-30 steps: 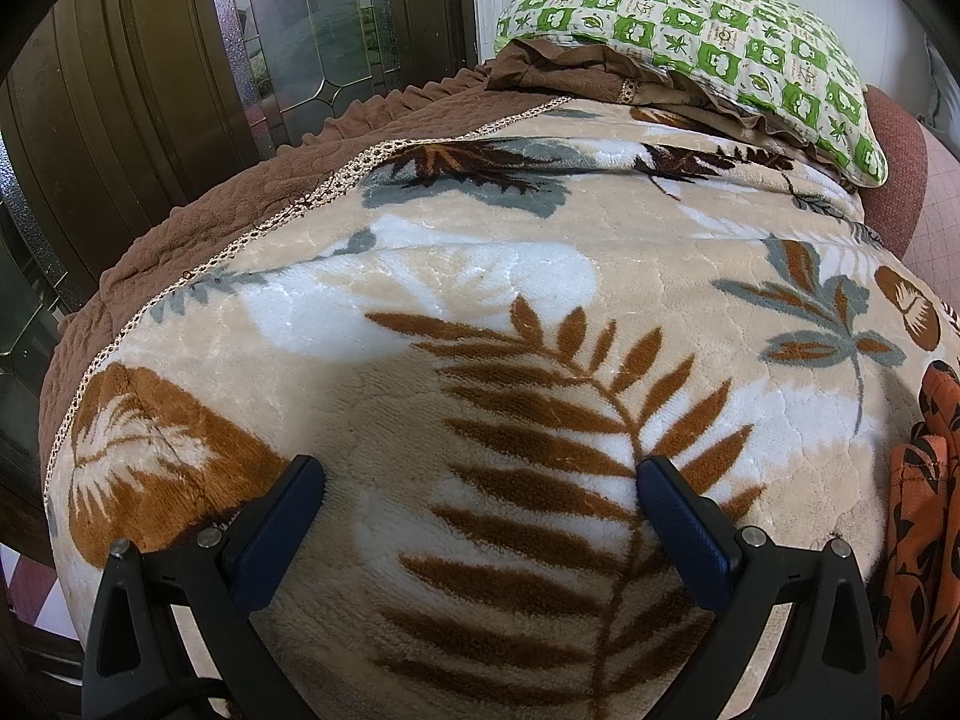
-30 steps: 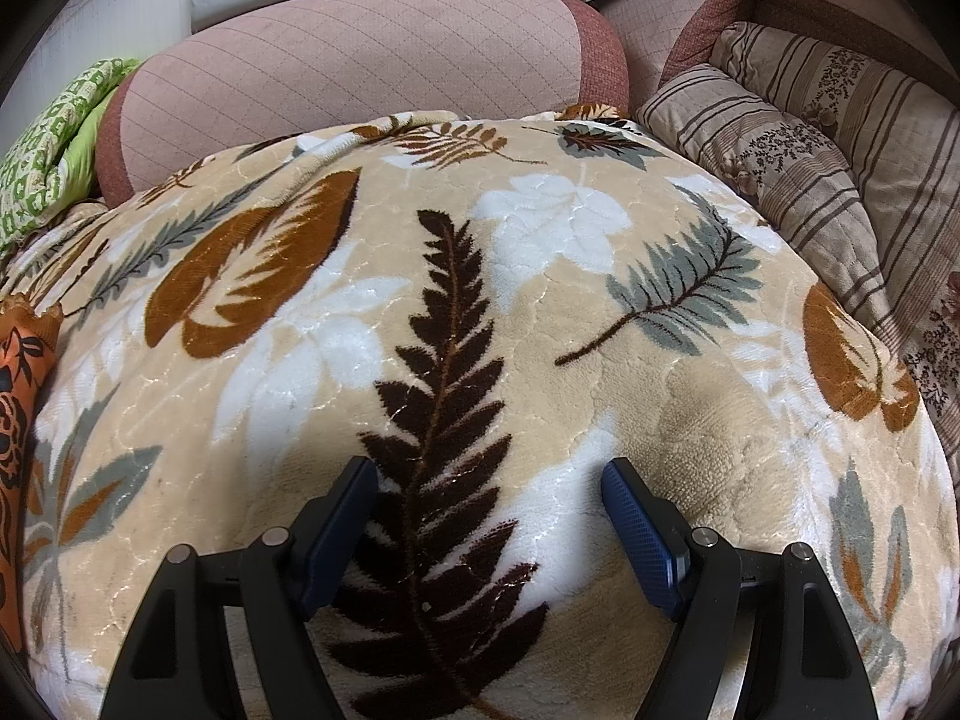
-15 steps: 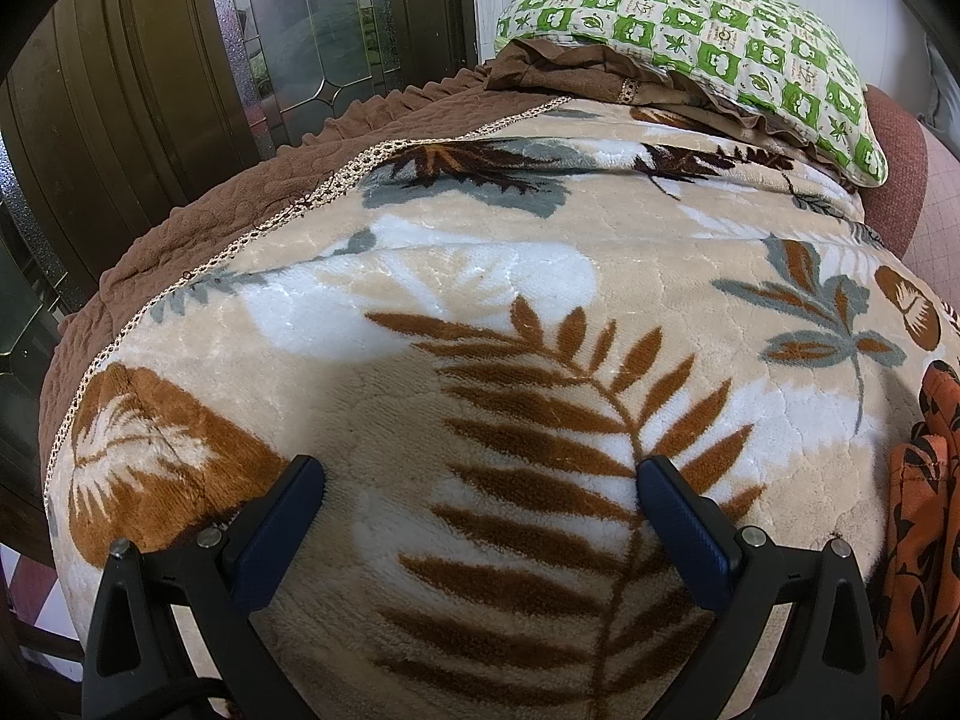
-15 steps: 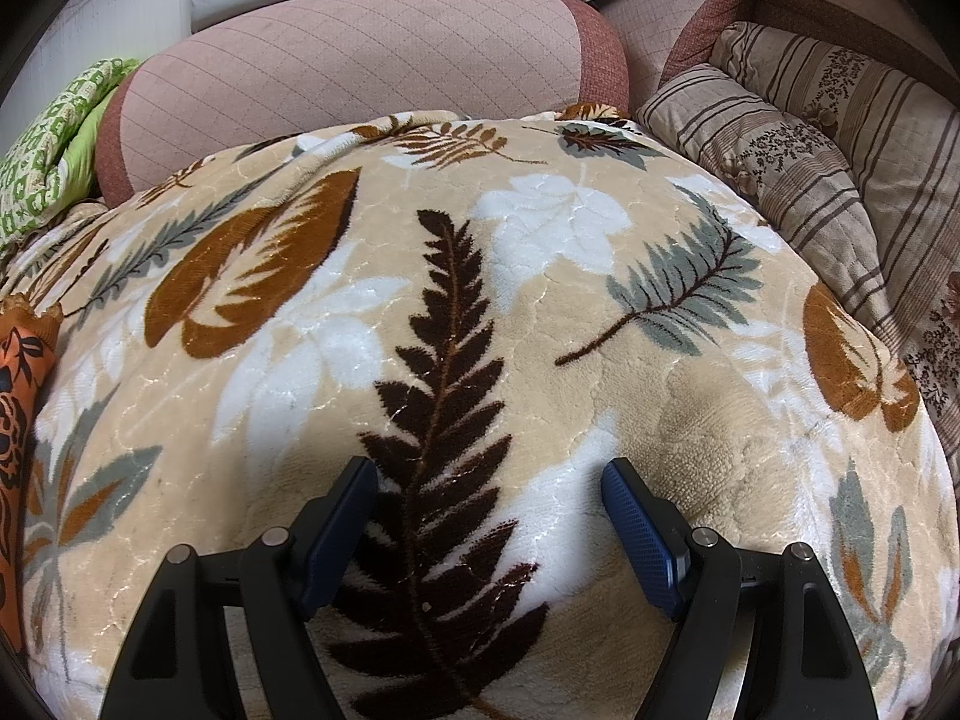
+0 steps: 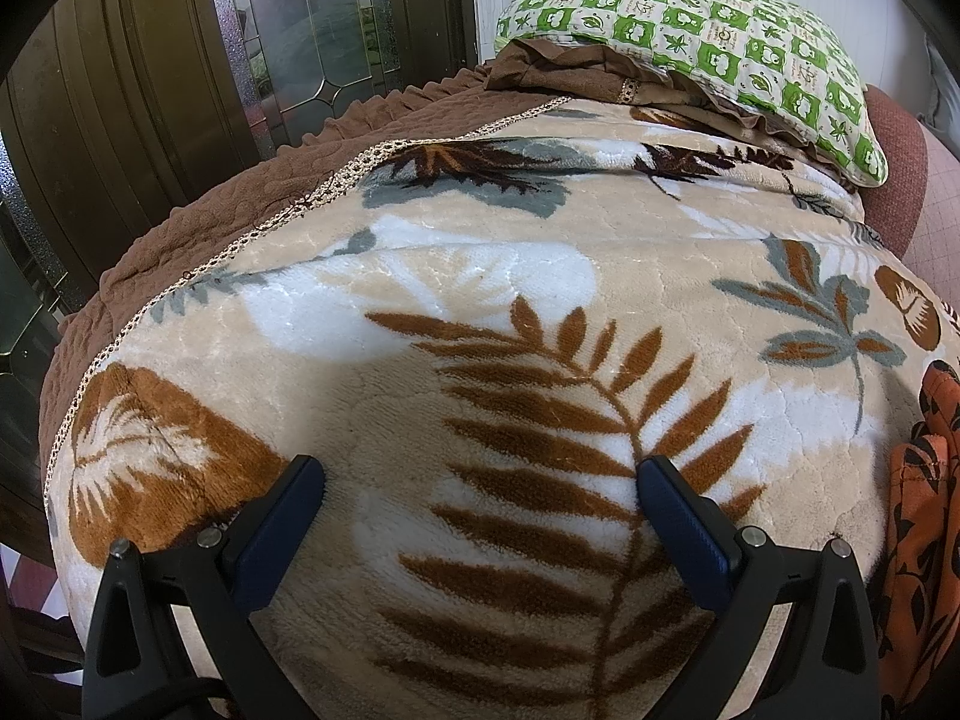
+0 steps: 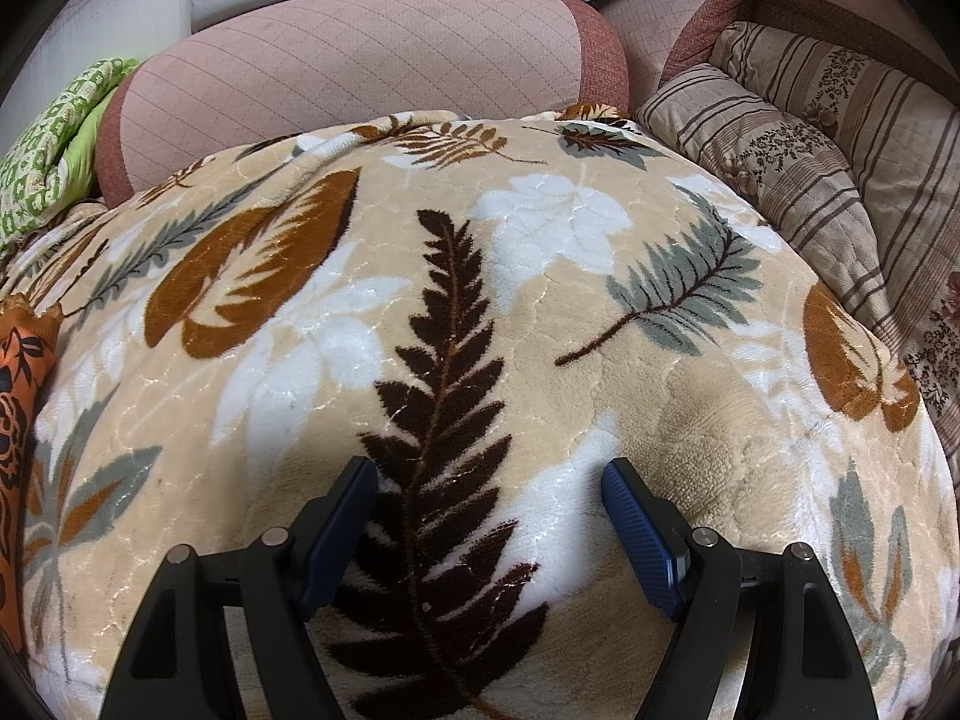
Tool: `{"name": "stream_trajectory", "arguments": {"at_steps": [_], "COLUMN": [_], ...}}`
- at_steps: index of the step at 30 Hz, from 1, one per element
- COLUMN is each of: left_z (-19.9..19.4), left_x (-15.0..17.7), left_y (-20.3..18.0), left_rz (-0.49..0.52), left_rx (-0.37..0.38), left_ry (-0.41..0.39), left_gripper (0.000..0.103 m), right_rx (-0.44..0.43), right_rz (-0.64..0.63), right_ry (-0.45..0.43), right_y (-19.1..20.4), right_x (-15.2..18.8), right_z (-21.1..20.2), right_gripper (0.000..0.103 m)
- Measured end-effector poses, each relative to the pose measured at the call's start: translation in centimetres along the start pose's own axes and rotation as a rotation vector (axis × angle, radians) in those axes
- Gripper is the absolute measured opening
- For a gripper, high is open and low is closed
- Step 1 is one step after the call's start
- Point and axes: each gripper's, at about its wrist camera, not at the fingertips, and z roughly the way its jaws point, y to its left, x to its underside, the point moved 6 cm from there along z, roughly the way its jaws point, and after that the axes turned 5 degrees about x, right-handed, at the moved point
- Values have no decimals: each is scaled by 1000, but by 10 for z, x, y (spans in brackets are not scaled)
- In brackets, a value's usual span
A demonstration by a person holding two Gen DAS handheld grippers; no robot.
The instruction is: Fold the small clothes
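Observation:
An orange garment with a black leaf print (image 5: 924, 516) lies on the leaf-patterned blanket (image 5: 510, 300) at the right edge of the left wrist view. It also shows at the left edge of the right wrist view (image 6: 18, 420). Most of it is out of frame. My left gripper (image 5: 480, 480) is open and empty, hovering over the blanket to the left of the garment. My right gripper (image 6: 489, 483) is open and empty over the blanket (image 6: 480, 300), to the right of the garment.
A green patterned pillow (image 5: 690, 30) lies at the far end of the bed. A brown quilt (image 5: 240, 180) edges the blanket on the left, with a dark wooden door (image 5: 150, 60) beyond. A pink bolster (image 6: 372, 60) and striped cushions (image 6: 810, 150) border the right side.

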Motion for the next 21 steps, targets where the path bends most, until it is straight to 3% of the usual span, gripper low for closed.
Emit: {"name": "stream_trajectory", "arguments": {"at_steps": [12, 16, 21], "left_z": [5, 3, 3], "left_x": [-2, -1, -1], "left_y": [-5, -2, -2], "left_rz": [27, 6, 5], "left_rx": [-31, -4, -5], "left_ry": [8, 5, 3], "left_gripper": [103, 103, 103], "right_rx": [5, 36, -6], "right_rz": [-4, -20, 5], "right_ry": [-1, -7, 10], "right_y": [0, 2, -1], "right_x": [0, -1, -3], "right_z": [1, 2, 2], "right_gripper": [81, 83, 84]}}
